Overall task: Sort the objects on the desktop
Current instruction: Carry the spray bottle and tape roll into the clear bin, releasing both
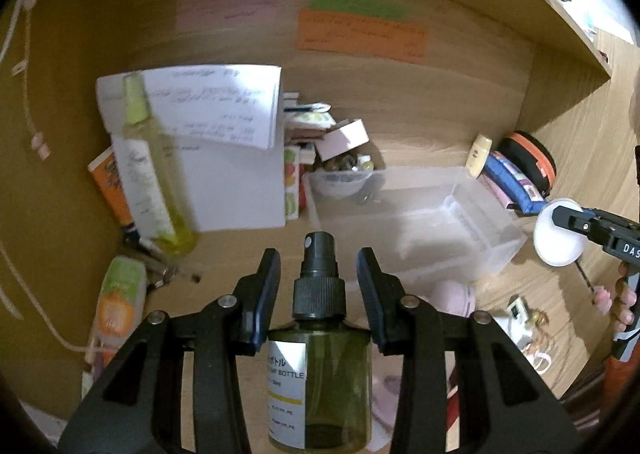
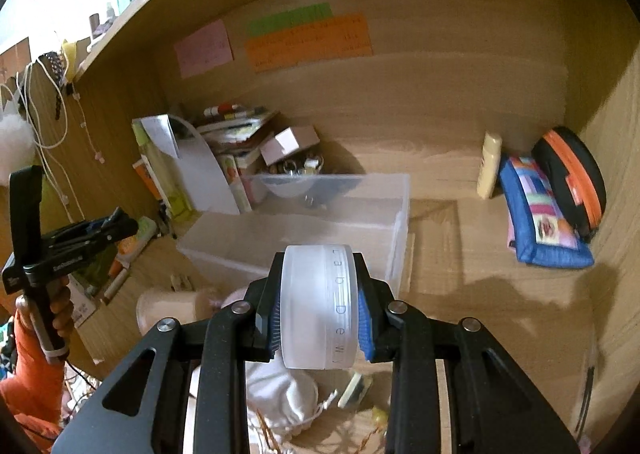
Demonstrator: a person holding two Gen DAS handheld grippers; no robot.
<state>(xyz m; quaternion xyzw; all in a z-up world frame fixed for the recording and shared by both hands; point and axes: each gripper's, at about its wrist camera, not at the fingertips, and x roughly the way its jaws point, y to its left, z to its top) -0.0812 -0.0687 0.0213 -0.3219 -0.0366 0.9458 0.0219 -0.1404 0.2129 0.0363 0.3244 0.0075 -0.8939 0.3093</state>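
The wooden worktop (image 2: 500, 294) carries a clear rectangular plastic bin (image 2: 304, 230) near its middle, with a white paper file holder (image 1: 224, 182) to its left and a blue patchwork pouch (image 2: 540, 222) to its right. Above the worktop's front, the left gripper (image 1: 319, 286) has its fingers clamped on a dark green spray bottle with a black pump (image 1: 320, 366). The right gripper (image 2: 318, 318) has its fingers clamped on a round frosted white jar (image 2: 316, 306), lifted before the bin.
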